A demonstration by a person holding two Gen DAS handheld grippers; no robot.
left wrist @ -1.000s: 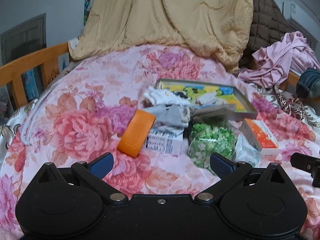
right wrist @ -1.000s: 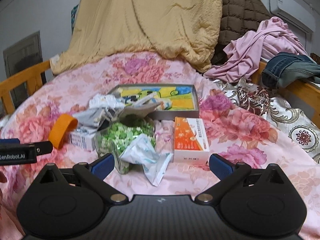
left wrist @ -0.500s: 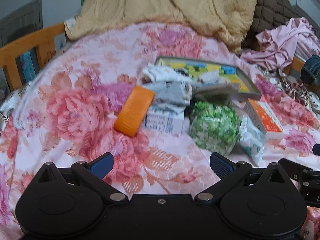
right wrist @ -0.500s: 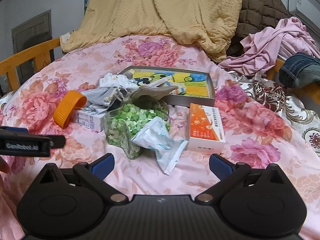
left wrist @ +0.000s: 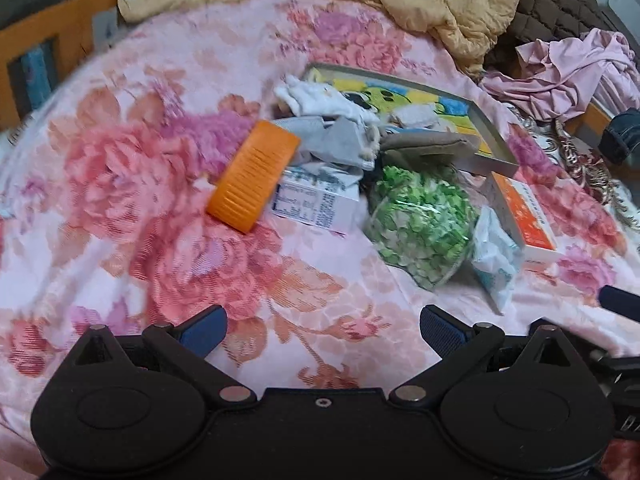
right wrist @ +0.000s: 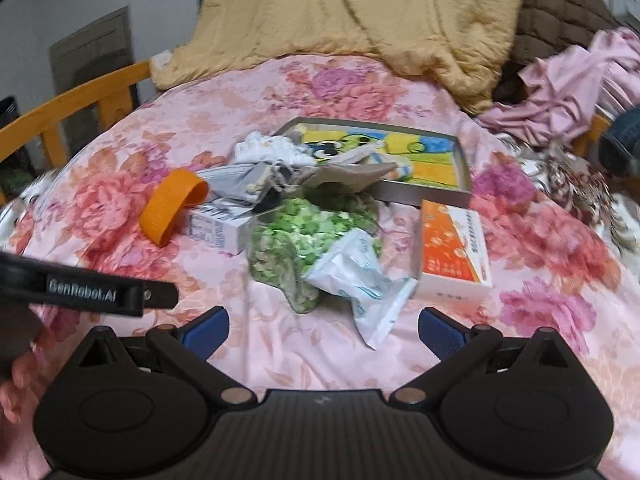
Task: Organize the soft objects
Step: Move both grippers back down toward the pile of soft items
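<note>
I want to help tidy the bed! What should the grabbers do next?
Probably move the right gripper forward to the white packet: its jaws are open and empty, and that packet lies closest, resting against the bag of green bits.

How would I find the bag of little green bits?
Start at the shallow cartoon tray on the flowery pink bedspread. Just in front of it lies the clear bag of green pieces, between a white carton and an orange box; nothing else there is green.

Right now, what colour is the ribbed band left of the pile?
Orange ribbed band; clearest in the left wrist view.
</note>
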